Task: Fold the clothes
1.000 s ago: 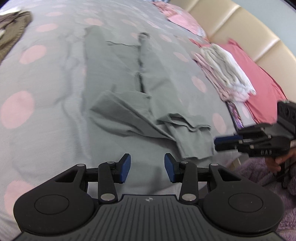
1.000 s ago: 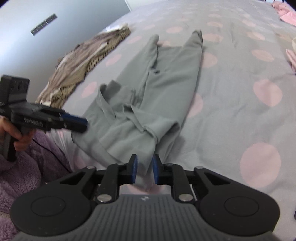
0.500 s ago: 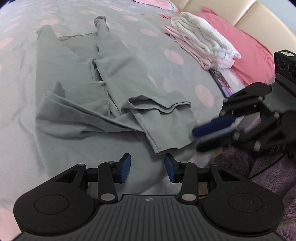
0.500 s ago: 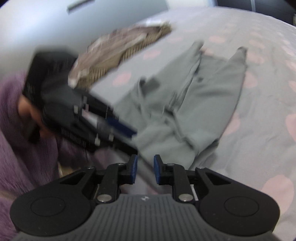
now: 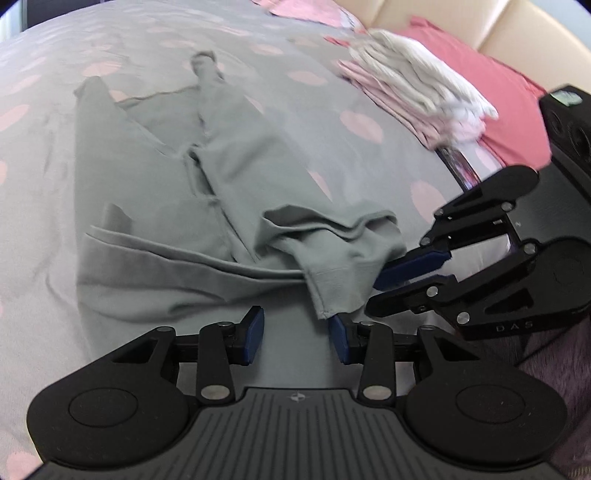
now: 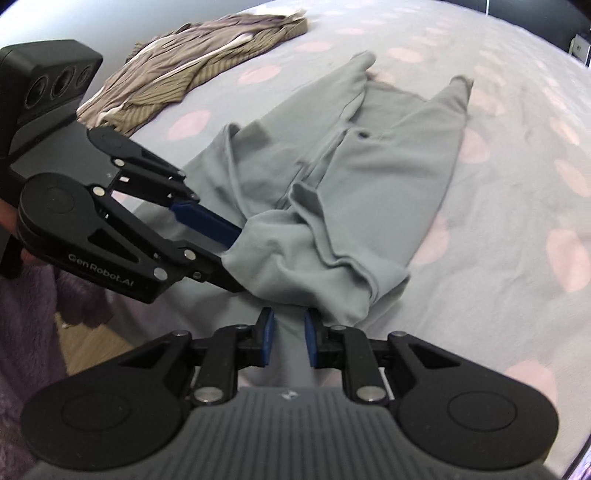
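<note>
A grey-green garment (image 5: 229, 192) lies partly folded and rumpled on the grey bedspread with pink dots (image 5: 44, 184); it also shows in the right wrist view (image 6: 369, 192). My left gripper (image 5: 295, 334) is open at the garment's near hem, with bedspread between its blue pads. My right gripper (image 6: 288, 341) is open with a narrow gap, its tips at the bunched near edge. In the left wrist view the right gripper (image 5: 410, 269) touches the bunched corner. In the right wrist view the left gripper (image 6: 218, 236) reaches the same edge from the left.
A stack of folded pink and white clothes (image 5: 417, 92) and a pink pillow (image 5: 491, 96) lie at the right by the beige headboard (image 5: 517, 26). A brown striped garment (image 6: 192, 70) lies crumpled at the far left. The bed's near edge is just below both grippers.
Both grippers have moved in to the garment's near bunched edge and now sit close together. The right gripper's gap has stayed narrow, the left's wide.
</note>
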Available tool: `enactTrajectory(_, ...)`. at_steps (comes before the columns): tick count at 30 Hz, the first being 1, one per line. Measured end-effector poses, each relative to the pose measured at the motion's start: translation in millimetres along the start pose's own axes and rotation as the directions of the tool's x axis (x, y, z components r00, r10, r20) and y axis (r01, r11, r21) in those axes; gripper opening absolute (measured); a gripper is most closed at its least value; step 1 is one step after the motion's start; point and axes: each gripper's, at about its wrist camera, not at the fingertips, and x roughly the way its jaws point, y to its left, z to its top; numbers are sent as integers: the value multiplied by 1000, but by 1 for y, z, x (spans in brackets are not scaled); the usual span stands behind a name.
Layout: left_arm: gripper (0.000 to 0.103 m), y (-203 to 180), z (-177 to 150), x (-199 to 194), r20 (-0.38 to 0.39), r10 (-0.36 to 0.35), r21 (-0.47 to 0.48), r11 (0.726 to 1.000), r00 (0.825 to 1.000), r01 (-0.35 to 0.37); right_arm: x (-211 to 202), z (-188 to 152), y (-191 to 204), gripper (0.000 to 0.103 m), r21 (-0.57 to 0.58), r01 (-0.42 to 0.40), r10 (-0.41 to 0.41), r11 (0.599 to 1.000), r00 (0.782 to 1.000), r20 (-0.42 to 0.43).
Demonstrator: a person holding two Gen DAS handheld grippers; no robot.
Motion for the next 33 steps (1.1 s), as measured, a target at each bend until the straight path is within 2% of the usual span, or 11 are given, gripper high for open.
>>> enactTrajectory(2,37,3,3,-3,39,20,-16,1000,999,-20,-4,4,-3,24,12,34,-35,999,999,41)
enactTrajectory(5,37,9,7,-10,108,52,-47,998,993,-47,-10,9,-9,41,33,85,-88,996,991,102)
enactTrajectory(9,37,17,12,-20,196,125,-90,990,973,-109,-18,16,-15,44,66,149,-159,987,971,181)
enactTrajectory(13,38,26,14,-27,231,153,-138,983,961,-123,-25,24,-21,44,100,199,-218,975,944,248)
enactTrajectory(16,38,30,14,-32,243,158,-155,980,957,-122,-29,20,-20,43,81,183,-198,980,944,265)
enactTrajectory(19,38,31,9,-40,246,137,-131,986,960,-107,-36,12,-12,41,16,143,-141,990,945,296)
enactTrajectory(21,37,30,5,-41,234,135,-112,987,963,-111,-36,10,-2,30,-42,115,-96,993,946,311)
enactTrajectory(24,38,28,1,-37,202,139,-88,988,969,-123,-27,5,11,24,-112,77,-46,991,966,253)
enactTrajectory(27,37,27,-2,-29,164,159,-72,986,974,-149,-6,4,10,19,-100,107,-90,989,983,158)
enactTrajectory(30,37,33,-1,-21,143,172,-88,983,975,-161,11,8,-3,20,-38,125,-120,991,988,101)
enactTrajectory(33,37,42,2,-15,149,196,-117,977,969,-179,22,16,-19,20,30,151,-153,988,981,117)
